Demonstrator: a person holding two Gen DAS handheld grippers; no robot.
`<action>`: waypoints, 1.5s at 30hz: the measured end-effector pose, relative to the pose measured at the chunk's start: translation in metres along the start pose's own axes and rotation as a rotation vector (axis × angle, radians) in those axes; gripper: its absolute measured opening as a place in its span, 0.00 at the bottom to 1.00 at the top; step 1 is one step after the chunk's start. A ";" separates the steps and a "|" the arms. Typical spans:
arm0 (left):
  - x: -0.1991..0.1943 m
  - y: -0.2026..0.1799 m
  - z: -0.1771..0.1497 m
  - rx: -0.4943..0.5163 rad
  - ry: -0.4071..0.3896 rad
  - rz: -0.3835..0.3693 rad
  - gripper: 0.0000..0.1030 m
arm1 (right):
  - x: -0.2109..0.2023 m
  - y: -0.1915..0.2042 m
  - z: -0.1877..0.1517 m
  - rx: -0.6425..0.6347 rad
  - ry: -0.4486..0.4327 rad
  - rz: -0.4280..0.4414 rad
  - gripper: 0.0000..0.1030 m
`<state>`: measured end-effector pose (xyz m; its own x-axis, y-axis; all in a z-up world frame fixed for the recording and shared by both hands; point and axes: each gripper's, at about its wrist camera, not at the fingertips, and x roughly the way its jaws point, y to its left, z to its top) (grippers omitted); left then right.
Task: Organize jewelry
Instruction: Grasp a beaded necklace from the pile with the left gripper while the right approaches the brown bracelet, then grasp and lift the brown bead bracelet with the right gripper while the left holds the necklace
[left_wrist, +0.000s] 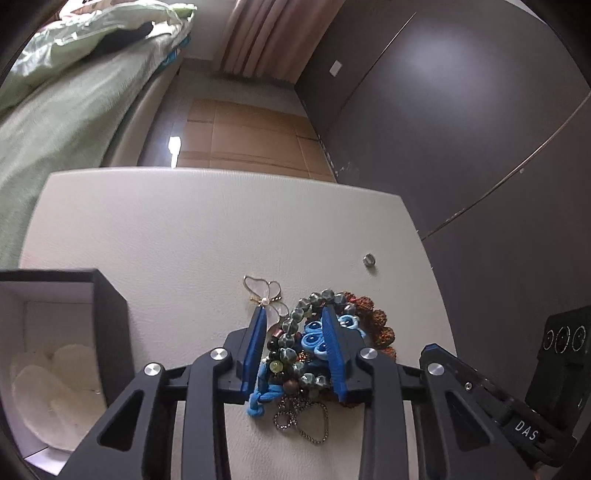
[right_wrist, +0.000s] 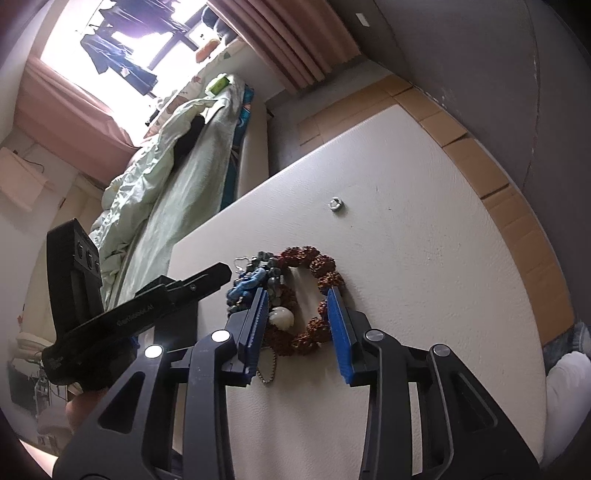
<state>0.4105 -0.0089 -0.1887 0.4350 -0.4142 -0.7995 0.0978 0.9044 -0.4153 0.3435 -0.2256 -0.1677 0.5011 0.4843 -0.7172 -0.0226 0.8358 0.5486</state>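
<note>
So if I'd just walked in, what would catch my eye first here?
Probably the tangled jewelry pile on the white table: green beads, blue loops and a brown bead bracelet, with both open hand-held grippers, left and right, poised over it. Next, a small silver ring lying alone beyond the pile, and an open black box at the left.

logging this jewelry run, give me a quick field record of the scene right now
surface: white table
jewelry pile: brown bead bracelet, grey-green bead bracelet, blue hair ties, ball chain, butterfly brooch
loose item: small silver ring, apart from the pile
container: open black box, white lining
left hand-held gripper: open over the pile
right hand-held gripper: open around the brown bead bracelet
</note>
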 end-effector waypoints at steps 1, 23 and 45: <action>0.003 0.001 -0.001 0.000 0.008 -0.002 0.28 | 0.002 -0.001 0.000 0.006 0.005 -0.006 0.33; 0.022 0.002 0.001 0.037 0.080 0.022 0.08 | 0.025 0.001 -0.002 -0.011 0.072 -0.066 0.33; -0.052 -0.024 0.004 0.085 -0.027 -0.024 0.06 | 0.015 0.000 0.005 -0.013 0.010 -0.047 0.13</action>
<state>0.3891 -0.0087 -0.1358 0.4555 -0.4337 -0.7774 0.1831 0.9003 -0.3950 0.3553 -0.2200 -0.1759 0.4928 0.4474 -0.7463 -0.0110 0.8608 0.5088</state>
